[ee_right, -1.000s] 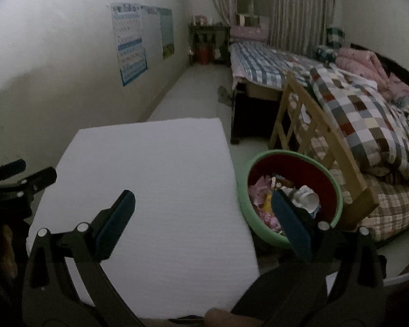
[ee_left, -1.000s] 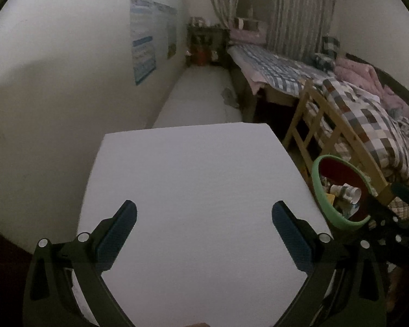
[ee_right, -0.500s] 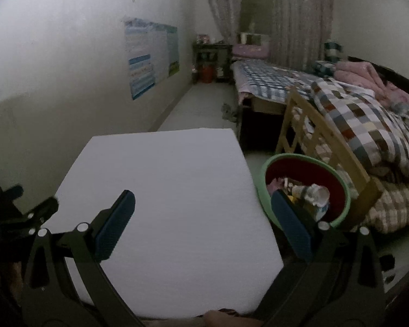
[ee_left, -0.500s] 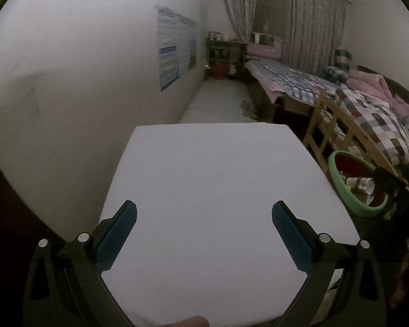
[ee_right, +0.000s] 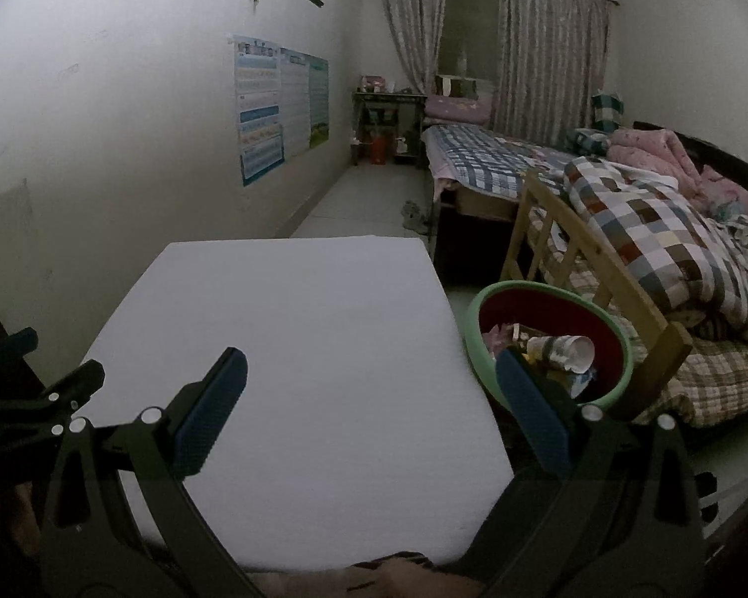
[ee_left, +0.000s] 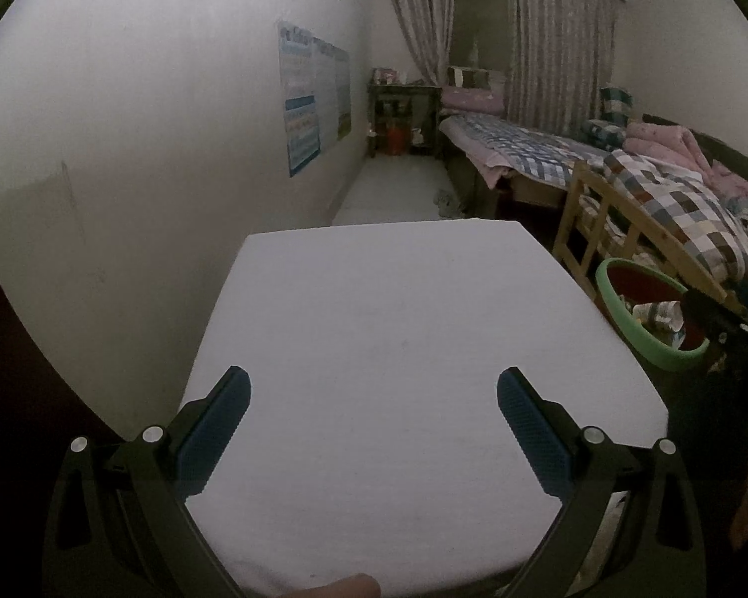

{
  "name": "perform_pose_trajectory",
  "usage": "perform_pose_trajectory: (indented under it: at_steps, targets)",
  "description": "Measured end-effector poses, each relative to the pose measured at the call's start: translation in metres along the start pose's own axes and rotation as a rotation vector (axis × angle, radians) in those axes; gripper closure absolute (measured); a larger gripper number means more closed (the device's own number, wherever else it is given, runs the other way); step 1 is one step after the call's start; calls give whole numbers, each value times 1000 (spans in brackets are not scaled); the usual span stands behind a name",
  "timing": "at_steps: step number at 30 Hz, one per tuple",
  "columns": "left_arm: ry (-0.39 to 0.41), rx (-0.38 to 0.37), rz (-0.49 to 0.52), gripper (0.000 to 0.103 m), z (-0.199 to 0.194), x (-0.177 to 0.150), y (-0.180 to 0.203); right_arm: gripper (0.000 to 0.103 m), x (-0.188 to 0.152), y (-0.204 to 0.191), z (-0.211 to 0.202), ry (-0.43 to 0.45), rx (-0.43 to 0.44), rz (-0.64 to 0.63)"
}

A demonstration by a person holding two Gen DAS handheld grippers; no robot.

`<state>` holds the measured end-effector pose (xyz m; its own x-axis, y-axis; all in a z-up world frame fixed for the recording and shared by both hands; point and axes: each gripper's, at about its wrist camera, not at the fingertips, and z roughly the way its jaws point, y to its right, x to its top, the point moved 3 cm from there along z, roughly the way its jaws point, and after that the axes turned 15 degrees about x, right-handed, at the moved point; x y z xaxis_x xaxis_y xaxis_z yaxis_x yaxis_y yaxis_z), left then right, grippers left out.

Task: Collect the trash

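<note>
A green basin with a red inside [ee_right: 618,334] stands to the right of the white table [ee_right: 299,349] and holds trash: a crumpled paper cup [ee_right: 566,349] and pink wrappers [ee_right: 496,339]. It also shows in the left wrist view [ee_left: 623,319]. My left gripper [ee_left: 374,428] is open and empty above the white table [ee_left: 399,324]. My right gripper [ee_right: 371,411] is open and empty over the table's right edge, just left of the basin. No trash lies on the table top.
A wooden bed frame [ee_right: 603,269] with a checked quilt [ee_right: 673,239] stands right behind the basin. A second bed [ee_right: 478,159] lies further back. A white wall with posters [ee_right: 279,104] runs along the left. The floor aisle [ee_right: 374,199] runs to a small stand.
Both grippers have tilted up and drawn back, so more of the room and wall shows. The basin has shifted right and lower in both views. Both stay open and empty.
</note>
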<state>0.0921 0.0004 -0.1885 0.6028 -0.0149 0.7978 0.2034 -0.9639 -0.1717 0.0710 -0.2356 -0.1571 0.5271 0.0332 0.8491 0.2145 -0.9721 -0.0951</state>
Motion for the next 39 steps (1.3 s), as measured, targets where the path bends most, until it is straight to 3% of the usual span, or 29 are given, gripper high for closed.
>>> perform_pose_trajectory:
  at_steps: [39]
  targets:
    - [22,5,-10,8,-9,-2,-4,5,-4,2,3,20,0,6]
